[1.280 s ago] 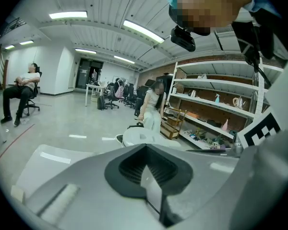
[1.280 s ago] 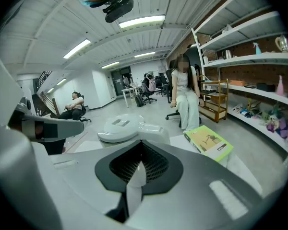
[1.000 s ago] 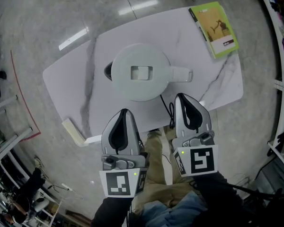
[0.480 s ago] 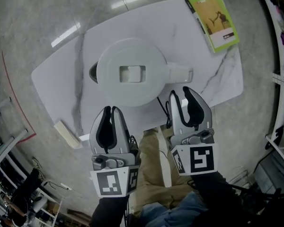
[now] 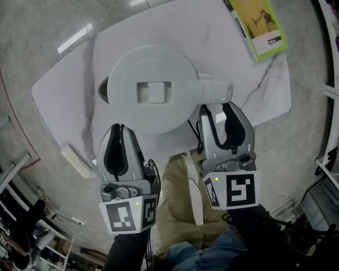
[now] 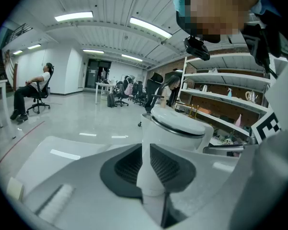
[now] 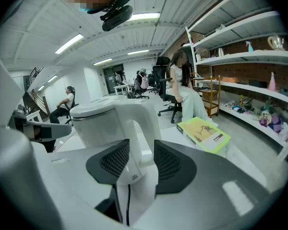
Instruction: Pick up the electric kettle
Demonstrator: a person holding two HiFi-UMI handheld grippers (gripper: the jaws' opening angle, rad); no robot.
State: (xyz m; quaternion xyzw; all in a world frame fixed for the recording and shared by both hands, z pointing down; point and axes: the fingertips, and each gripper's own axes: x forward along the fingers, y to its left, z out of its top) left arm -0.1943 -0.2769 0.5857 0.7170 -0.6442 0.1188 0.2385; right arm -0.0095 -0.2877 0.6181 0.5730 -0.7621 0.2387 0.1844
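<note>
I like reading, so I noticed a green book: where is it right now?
In the head view the green book lies at the far right corner of the table, beyond and to the right of the electric kettle, apart from it.

No legible txt: print on green book (image 5: 254, 21) cover, kettle (image 5: 150, 89) logo too small.
</note>
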